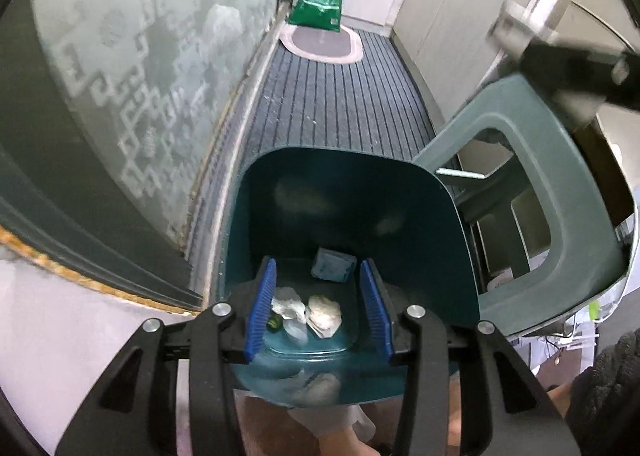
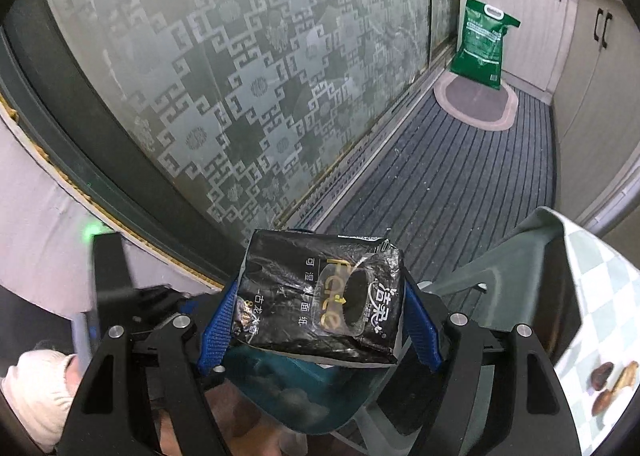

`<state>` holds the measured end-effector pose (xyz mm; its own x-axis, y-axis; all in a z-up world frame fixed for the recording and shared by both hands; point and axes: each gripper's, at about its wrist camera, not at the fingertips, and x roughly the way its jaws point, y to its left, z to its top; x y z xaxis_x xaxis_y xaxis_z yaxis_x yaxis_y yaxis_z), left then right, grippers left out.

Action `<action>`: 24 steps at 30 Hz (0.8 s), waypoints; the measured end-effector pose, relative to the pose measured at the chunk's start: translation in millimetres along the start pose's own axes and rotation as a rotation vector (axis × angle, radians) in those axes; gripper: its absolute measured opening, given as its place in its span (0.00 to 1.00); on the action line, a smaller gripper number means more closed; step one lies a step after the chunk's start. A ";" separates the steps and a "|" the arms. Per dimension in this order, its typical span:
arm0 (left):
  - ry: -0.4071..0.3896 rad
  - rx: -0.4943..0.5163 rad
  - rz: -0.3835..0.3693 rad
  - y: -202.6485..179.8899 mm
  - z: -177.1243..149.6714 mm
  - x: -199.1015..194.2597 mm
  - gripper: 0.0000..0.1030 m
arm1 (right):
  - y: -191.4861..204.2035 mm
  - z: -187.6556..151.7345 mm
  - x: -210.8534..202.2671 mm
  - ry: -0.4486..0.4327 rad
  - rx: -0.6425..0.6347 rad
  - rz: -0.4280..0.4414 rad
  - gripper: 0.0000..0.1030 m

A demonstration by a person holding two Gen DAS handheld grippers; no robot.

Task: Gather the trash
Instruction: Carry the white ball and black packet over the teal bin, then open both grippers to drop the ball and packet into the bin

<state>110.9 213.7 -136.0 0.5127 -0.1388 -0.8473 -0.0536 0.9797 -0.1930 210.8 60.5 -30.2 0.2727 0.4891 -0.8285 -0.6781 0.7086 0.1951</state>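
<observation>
A dark teal trash bin (image 1: 400, 208) stands on the floor below my left gripper (image 1: 318, 306), which is open and empty over the bin's mouth. Inside lie crumpled white tissues (image 1: 324, 314) and a small blue packet (image 1: 334, 266). My right gripper (image 2: 320, 308) is shut on a black tissue pack (image 2: 320, 296) with gold and white print, held above the bin (image 2: 296, 388). The right gripper's body shows blurred at the upper right of the left wrist view (image 1: 568, 64).
A green plastic stool (image 1: 520, 184) stands right of the bin. A frosted patterned glass door (image 2: 240, 76) runs along the left. A striped grey floor mat (image 2: 460, 176), an oval mat (image 2: 476, 102), a green bag (image 2: 482, 42) and cabinets (image 2: 600, 68) lie ahead.
</observation>
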 end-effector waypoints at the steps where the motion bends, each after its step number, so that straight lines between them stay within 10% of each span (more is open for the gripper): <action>1: -0.013 -0.006 0.002 1.9 0.6 -6.1 0.40 | 1.0 -0.2 3.4 0.006 -0.001 -0.003 0.73; 24: -0.270 -0.019 -0.057 -15.3 25.0 -109.3 0.23 | 25.3 -45.6 94.1 0.198 -0.055 -0.039 0.73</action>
<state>77.0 217.5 -28.0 0.7253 -0.1473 -0.6725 -0.0333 0.9682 -0.2480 188.2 101.2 -127.2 0.1639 0.3487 -0.9228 -0.7071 0.6938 0.1366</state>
